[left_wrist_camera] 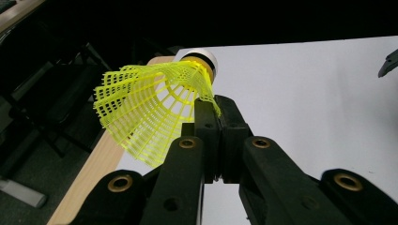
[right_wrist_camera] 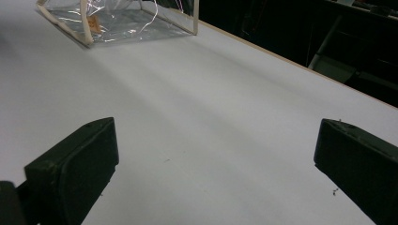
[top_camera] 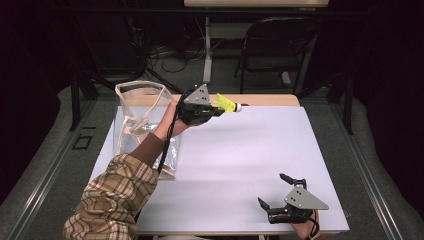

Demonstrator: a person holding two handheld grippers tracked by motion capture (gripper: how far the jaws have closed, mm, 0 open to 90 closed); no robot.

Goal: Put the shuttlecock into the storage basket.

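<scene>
A yellow plastic shuttlecock (top_camera: 227, 105) with a white cork tip hangs above the far edge of the white table. My left gripper (top_camera: 216, 112) is shut on the rim of its mesh skirt. In the left gripper view the skirt (left_wrist_camera: 150, 112) fans out to the left of the closed jaws, and the cork tip (left_wrist_camera: 202, 60) points away. My left gripper (left_wrist_camera: 218, 110) pinches just one edge of the mesh. My right gripper (top_camera: 271, 189) rests low near the table's front right corner, jaws wide apart with nothing between them. In the right gripper view my right gripper (right_wrist_camera: 216, 164) frames bare tabletop.
A clear plastic bag (top_camera: 142, 122) with cream trim stands open at the table's left side, beside my left forearm; it shows as the clear bag (right_wrist_camera: 117, 21) in the right gripper view. The wooden table edge (top_camera: 270, 100) runs along the back. A folding chair (top_camera: 275, 45) stands beyond.
</scene>
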